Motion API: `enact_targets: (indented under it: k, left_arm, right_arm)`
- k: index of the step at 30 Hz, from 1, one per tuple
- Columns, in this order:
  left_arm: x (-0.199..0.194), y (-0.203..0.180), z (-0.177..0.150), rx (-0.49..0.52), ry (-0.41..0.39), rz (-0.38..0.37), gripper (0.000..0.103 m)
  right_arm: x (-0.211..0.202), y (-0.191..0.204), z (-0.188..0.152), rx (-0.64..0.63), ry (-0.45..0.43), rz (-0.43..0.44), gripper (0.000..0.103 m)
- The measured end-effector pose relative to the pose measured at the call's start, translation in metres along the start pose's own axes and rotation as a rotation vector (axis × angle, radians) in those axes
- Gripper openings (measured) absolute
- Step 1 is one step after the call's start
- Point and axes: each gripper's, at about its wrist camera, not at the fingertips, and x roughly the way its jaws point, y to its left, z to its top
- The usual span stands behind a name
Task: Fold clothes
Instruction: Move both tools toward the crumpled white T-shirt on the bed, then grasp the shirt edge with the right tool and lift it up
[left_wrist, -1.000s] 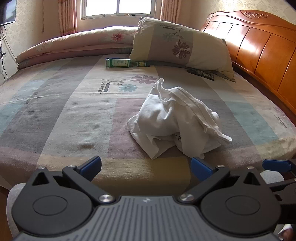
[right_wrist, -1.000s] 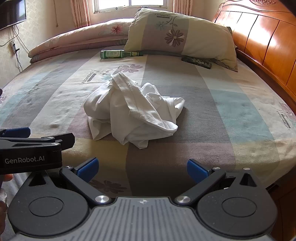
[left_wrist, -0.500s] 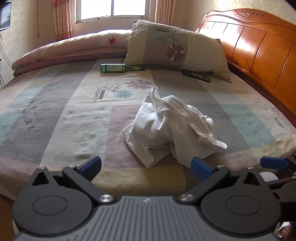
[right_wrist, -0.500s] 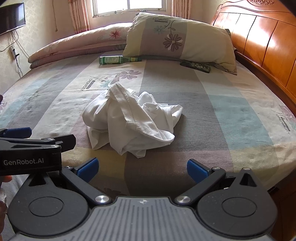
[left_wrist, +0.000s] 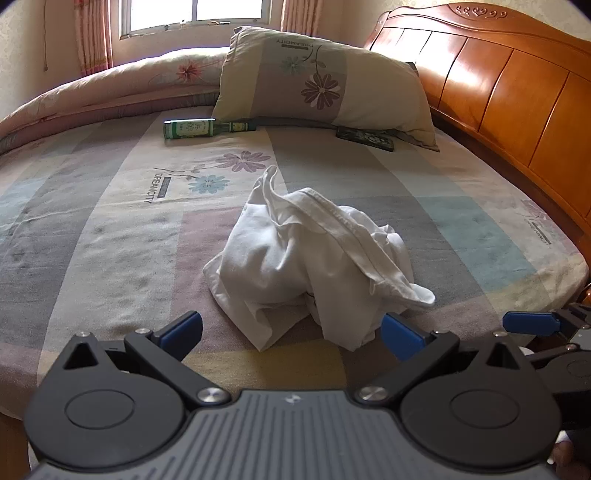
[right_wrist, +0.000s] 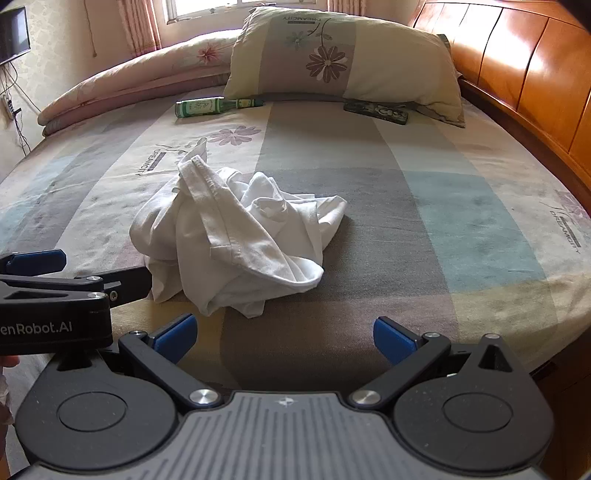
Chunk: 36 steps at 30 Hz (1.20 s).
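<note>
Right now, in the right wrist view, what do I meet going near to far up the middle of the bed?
Right tool → white garment → flower print on the sheet → green bottle → pillow → window

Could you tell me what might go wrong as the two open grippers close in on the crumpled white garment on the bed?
1. The white garment is bunched in overlapping layers, so the left hand-held gripper or right hand-held gripper may pinch several at once.
2. Spreading it could sweep cloth toward the green bottle or the dark remote by the pillow.
</note>
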Motion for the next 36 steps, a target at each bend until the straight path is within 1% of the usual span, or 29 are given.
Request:
enact_targets:
  k: [3, 9, 12, 15, 16, 18, 20, 23, 26, 29, 33, 36]
  left_arm:
    - [0.007, 0.003, 0.006, 0.003, -0.005, 0.016, 0.102]
    - [0.021, 0.012, 0.014, 0.019, -0.027, 0.016, 0.102]
    - [0.028, 0.019, 0.016, 0.028, -0.019, -0.031, 0.102]
    - [0.036, 0.027, 0.018, 0.014, 0.003, -0.095, 0.102]
    - [0.038, 0.029, 0.019, 0.017, 0.014, -0.108, 0.102]
    - [0.043, 0.028, 0.019, 0.054, 0.029, -0.106, 0.102]
    - [0.047, 0.026, 0.020, 0.104, 0.039, -0.072, 0.102]
    - [0.054, 0.026, 0.022, 0.158, 0.071, -0.042, 0.102]
    - [0.062, 0.030, 0.024, 0.198, 0.095, -0.039, 0.102]
    - [0.071, 0.032, 0.027, 0.224, 0.111, -0.011, 0.102]
    - [0.081, 0.037, 0.032, 0.238, 0.121, 0.015, 0.102]
    - [0.090, 0.041, 0.037, 0.244, 0.127, 0.022, 0.102]
  right_arm:
    - [0.011, 0.000, 0.010, -0.010, 0.004, 0.025, 0.103]
    - [0.026, 0.004, 0.021, -0.065, -0.002, 0.084, 0.103]
    - [0.033, 0.006, 0.022, -0.095, -0.012, 0.120, 0.103]
    - [0.040, 0.010, 0.019, -0.144, -0.015, 0.144, 0.103]
    - [0.043, 0.012, 0.018, -0.163, -0.013, 0.150, 0.103]
    - [0.049, 0.013, 0.017, -0.165, 0.005, 0.162, 0.103]
    - [0.054, 0.011, 0.018, -0.159, 0.020, 0.158, 0.103]
    - [0.058, 0.006, 0.019, -0.156, 0.019, 0.140, 0.103]
    - [0.065, 0.000, 0.023, -0.163, 0.021, 0.112, 0.103]
    - [0.072, -0.007, 0.028, -0.168, 0.017, 0.084, 0.103]
    - [0.072, -0.021, 0.039, -0.168, -0.028, 0.035, 0.103]
    - [0.071, -0.034, 0.048, -0.162, -0.046, 0.035, 0.100]
